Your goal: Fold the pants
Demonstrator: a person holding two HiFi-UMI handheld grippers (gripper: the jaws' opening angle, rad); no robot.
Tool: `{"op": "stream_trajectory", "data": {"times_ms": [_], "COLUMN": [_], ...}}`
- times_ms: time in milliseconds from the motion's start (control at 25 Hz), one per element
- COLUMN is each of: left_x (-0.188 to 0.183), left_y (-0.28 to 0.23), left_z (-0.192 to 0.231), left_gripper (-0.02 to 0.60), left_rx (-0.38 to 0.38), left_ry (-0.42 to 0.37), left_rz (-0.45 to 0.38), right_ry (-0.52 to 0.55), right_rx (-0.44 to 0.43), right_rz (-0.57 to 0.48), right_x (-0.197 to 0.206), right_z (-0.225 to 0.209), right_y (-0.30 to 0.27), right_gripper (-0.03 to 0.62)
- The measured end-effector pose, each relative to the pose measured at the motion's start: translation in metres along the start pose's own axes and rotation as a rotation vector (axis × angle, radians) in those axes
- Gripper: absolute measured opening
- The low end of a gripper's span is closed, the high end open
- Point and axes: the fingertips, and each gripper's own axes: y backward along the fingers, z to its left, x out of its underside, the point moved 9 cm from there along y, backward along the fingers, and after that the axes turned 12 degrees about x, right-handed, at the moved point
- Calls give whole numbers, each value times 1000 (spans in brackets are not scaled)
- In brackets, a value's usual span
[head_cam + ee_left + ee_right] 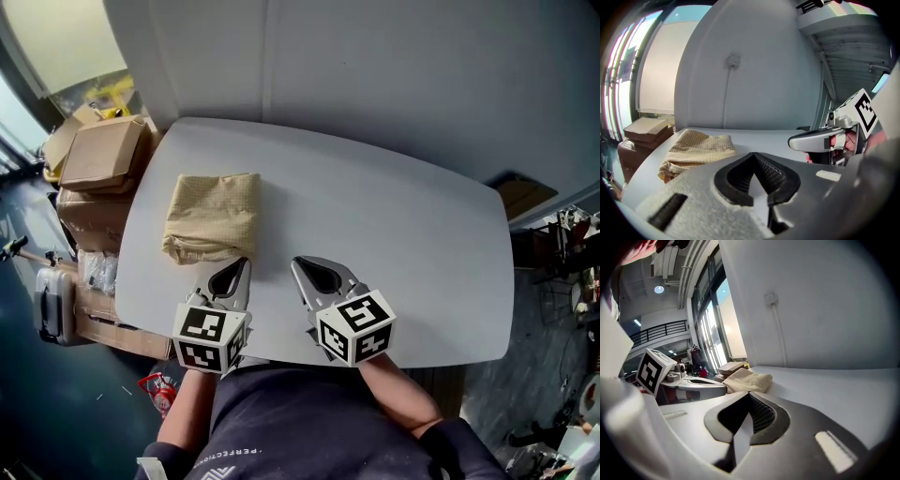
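Note:
The tan pants (214, 216) lie folded into a compact stack on the left part of the white table (403, 234). They show again as the tan pants (696, 149) in the left gripper view and as the tan pants (749, 379) in the right gripper view. My left gripper (236, 264) hovers just in front of the stack's near edge, shut and empty. My right gripper (298, 264) sits beside it near the table's front edge, shut with nothing in it. Neither gripper touches the cloth.
Cardboard boxes (98, 155) are stacked off the table's left end, with a case (52, 305) on the floor below them. A grey wall (375, 66) runs behind the table. The person's torso is at the front edge.

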Motion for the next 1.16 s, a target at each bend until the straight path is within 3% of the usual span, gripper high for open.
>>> {"op": "stream_trajectory", "data": {"times_ms": [440,680,1160], "left_x": [17,11,2], "left_y": [8,12,9], "left_z": [-5,-2,7], "left_gripper": [-8,-8,-6], "left_rx": [-32,-48,-47], "left_ry": [18,3,-6], "left_rz": [34,18,-1], "right_ry": [-67,-171,-145], "right_rx": [1,-41,-34], "right_rz": [3,8,9], "right_x": [16,9,5], "right_z": [-3,-10,-7], "right_y": [16,13,9], "right_gripper": [0,0,0]}}
